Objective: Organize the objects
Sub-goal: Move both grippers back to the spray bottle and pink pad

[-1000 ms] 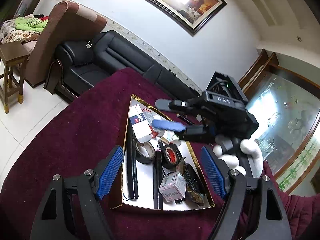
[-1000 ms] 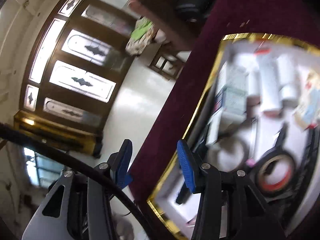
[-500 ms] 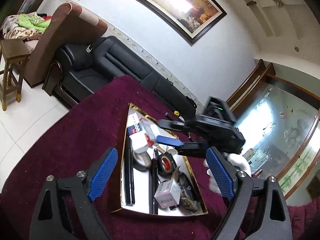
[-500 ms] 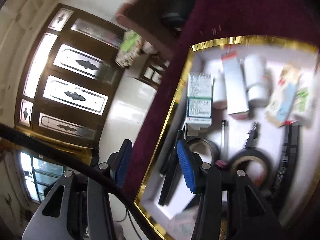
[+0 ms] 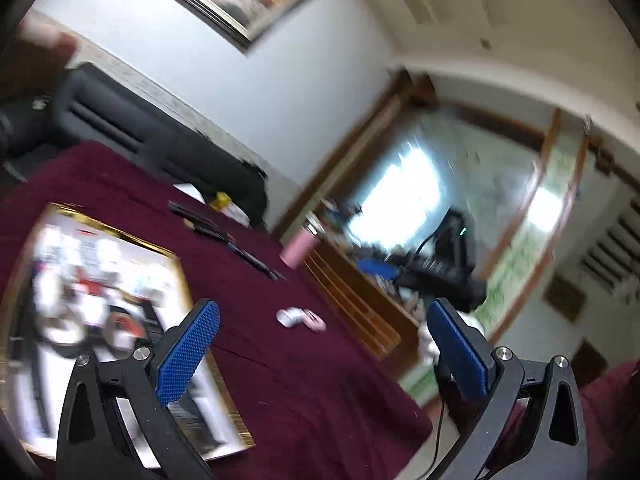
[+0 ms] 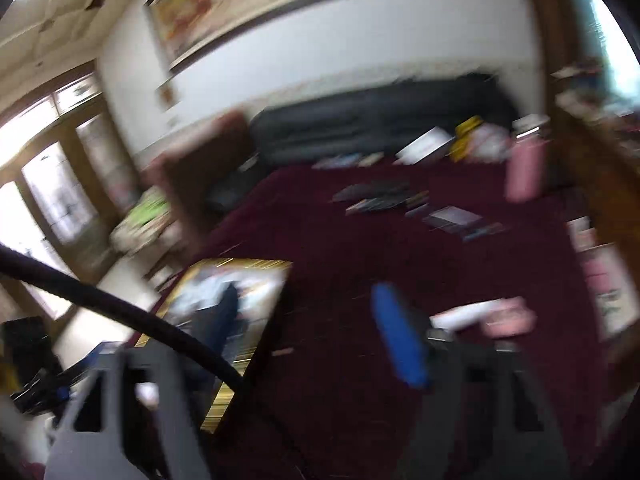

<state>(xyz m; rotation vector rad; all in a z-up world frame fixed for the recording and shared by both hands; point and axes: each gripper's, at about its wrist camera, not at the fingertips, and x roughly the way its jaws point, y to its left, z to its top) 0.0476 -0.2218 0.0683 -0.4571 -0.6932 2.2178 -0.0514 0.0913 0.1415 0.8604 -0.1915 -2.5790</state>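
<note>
Nowhere is any writing legible; both views are blurred. Only the left wrist view shows the left gripper (image 5: 322, 344) with jaws opening and empty, and the gold-rimmed tray (image 5: 182, 276) of tape rolls at left. The right gripper (image 6: 256, 356), opening, seems empty; a white-and-pink object (image 6: 484, 316) lies on the maroon cloth (image 6: 360, 248) just beyond.

The left gripper (image 5: 322, 346) points nearly level, its jaws opening wide with nothing between them; the right gripper (image 6: 308, 336), blurred and tilted downward, is also opening, nothing between its blue pads
</note>
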